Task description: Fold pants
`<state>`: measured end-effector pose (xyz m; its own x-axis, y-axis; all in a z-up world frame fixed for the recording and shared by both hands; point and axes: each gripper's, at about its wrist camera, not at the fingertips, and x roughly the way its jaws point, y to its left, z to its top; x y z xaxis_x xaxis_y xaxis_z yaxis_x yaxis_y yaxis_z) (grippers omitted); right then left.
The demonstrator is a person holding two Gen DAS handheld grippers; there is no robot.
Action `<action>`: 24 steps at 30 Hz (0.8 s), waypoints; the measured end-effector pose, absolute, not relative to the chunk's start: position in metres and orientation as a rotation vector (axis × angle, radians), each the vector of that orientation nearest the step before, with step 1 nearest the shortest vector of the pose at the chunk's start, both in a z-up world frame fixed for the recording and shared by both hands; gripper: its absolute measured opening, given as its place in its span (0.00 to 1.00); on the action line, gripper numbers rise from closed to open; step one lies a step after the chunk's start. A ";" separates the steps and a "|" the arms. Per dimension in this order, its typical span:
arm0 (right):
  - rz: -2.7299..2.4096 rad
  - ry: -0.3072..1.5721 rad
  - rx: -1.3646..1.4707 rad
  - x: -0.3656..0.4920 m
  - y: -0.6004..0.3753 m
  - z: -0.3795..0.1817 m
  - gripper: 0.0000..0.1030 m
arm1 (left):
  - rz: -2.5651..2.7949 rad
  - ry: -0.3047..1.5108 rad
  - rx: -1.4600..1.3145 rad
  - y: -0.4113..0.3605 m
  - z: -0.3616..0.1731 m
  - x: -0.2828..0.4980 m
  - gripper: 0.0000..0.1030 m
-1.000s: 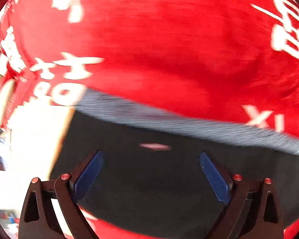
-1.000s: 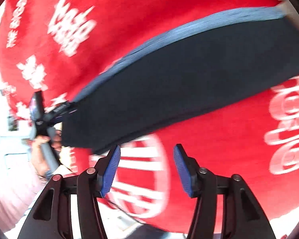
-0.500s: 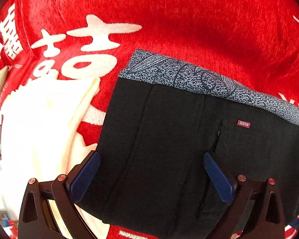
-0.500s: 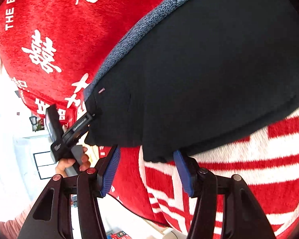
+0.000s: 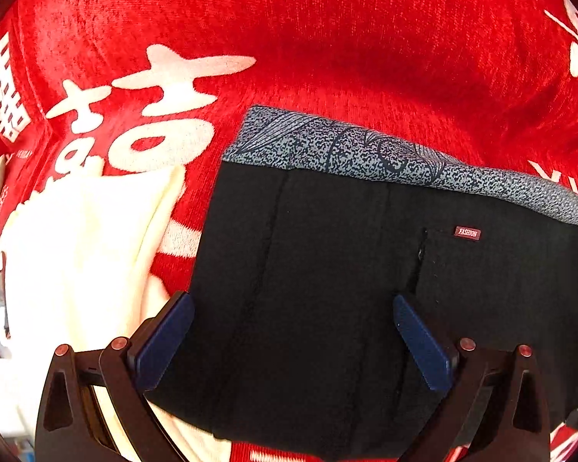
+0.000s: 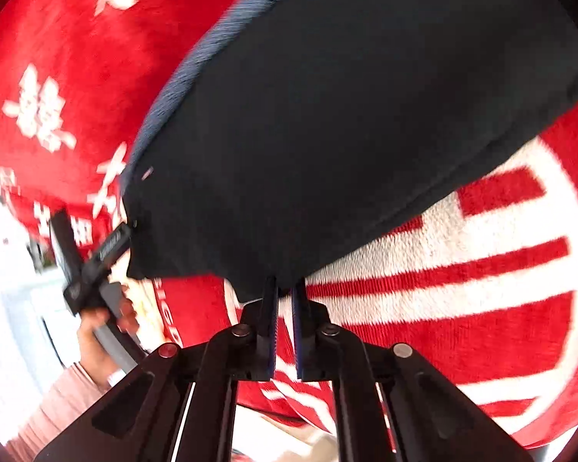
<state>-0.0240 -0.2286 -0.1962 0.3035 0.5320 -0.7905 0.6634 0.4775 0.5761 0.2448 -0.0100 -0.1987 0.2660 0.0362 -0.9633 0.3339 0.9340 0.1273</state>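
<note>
Two grippers work the black pants (image 5: pixel 327 288), which lie on a red blanket (image 5: pixel 327 38) beside a cream cloth (image 5: pixel 77 250). The left gripper (image 5: pixel 293 342) hovers spread over the waistband end, probably ready to steady it. The right gripper (image 6: pixel 285 288), spread half a second ago, now pinches the pants' near edge, likely for lifting the fold.

1. The pants (image 5: pixel 327 269) lie flat on the blanket (image 5: pixel 327 57), waistband (image 5: pixel 385 154) at the far edge.
2. A folded cloth (image 5: pixel 77 250) lies on the blanket just left of the pants.
3. The left gripper (image 5: pixel 293 342) sits over the near part of the pants, one finger to each side.
4. The right gripper (image 6: pixel 285 300) meets the near edge of the pants (image 6: pixel 346 115), the blanket (image 6: pixel 462 288) beneath.
5. The left gripper (image 6: pixel 92 261) lies at the pants' left corner in the right wrist view.
</note>
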 end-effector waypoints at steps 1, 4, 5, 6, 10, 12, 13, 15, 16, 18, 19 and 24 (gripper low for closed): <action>-0.108 1.373 1.127 -0.024 -0.229 -0.191 0.09 | -0.203 1.313 0.325 -0.012 -0.193 0.245 1.00; -0.115 1.385 0.989 -0.031 -0.243 -0.164 0.16 | -0.277 1.272 0.292 -0.028 -0.170 0.244 1.00; -0.142 1.361 0.919 -0.029 -0.252 -0.152 0.22 | -0.301 1.248 0.297 -0.037 -0.164 0.246 1.00; -0.165 1.345 0.877 -0.027 -0.259 -0.145 0.32 | -0.315 1.228 0.304 -0.048 -0.161 0.250 1.00; -0.252 1.288 0.755 -0.010 -0.288 -0.137 0.46 | -0.240 1.212 0.364 -0.077 -0.184 0.277 1.00; -0.299 1.302 0.738 -0.006 -0.301 -0.148 0.46 | -0.142 1.235 0.415 -0.077 -0.210 0.292 1.00; -0.321 1.325 0.746 -0.004 -0.303 -0.156 0.46 | -0.136 1.245 0.388 -0.073 -0.217 0.297 1.00; -0.338 1.338 0.823 -0.010 -0.313 -0.171 0.44 | -0.112 1.252 0.330 -0.066 -0.216 0.302 1.00; -0.339 1.305 0.855 -0.014 -0.317 -0.170 0.44 | -0.107 1.262 0.329 -0.066 -0.214 0.303 1.00; -0.330 1.294 0.872 -0.018 -0.319 -0.166 0.46 | -0.106 1.270 0.359 -0.069 -0.204 0.296 1.00; -0.331 1.289 0.875 -0.021 -0.319 -0.162 0.46 | -0.127 1.268 0.378 -0.073 -0.197 0.290 1.00; -0.321 1.265 0.896 -0.044 -0.323 -0.144 0.46 | -0.323 1.216 0.427 -0.116 -0.160 0.229 1.00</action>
